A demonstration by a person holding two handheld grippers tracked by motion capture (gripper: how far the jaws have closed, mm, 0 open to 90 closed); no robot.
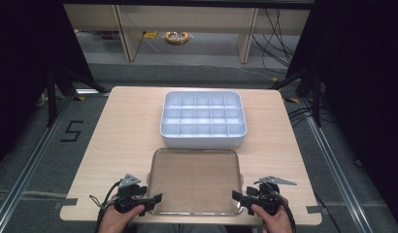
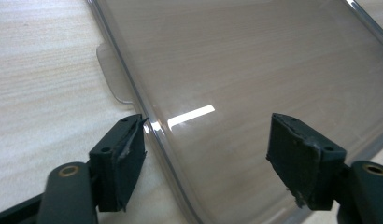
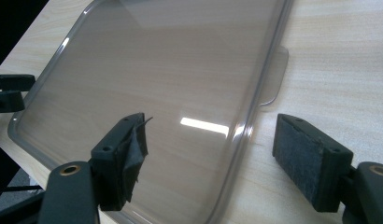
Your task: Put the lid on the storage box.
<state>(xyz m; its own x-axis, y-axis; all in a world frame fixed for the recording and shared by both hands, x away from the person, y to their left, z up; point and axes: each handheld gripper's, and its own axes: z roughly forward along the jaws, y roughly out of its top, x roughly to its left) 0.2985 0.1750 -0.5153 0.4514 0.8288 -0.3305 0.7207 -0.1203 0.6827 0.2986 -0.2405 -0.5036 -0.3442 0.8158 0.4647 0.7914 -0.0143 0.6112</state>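
Note:
A clear plastic lid [image 1: 194, 180] lies flat at the table's front middle. Behind it stands a white box [image 1: 203, 119] divided into several empty compartments. My left gripper [image 1: 154, 200] is at the lid's near left corner and is open. In the left gripper view the lid's left rim [image 2: 147, 116] runs between the jaws of the left gripper [image 2: 208, 130]. My right gripper [image 1: 238, 196] is at the near right corner, also open. Its jaws straddle the lid's right rim [image 3: 248, 126] in the right gripper view, where the right gripper [image 3: 213, 126] holds nothing.
The wooden table [image 1: 124, 126] has bare surface on both sides of the box. Small tabs stick out from the lid's sides [image 2: 110, 70] [image 3: 276, 74]. The left gripper's jaws [image 3: 7, 91] show across the lid. The table's front edge [image 1: 187, 221] is just under my hands.

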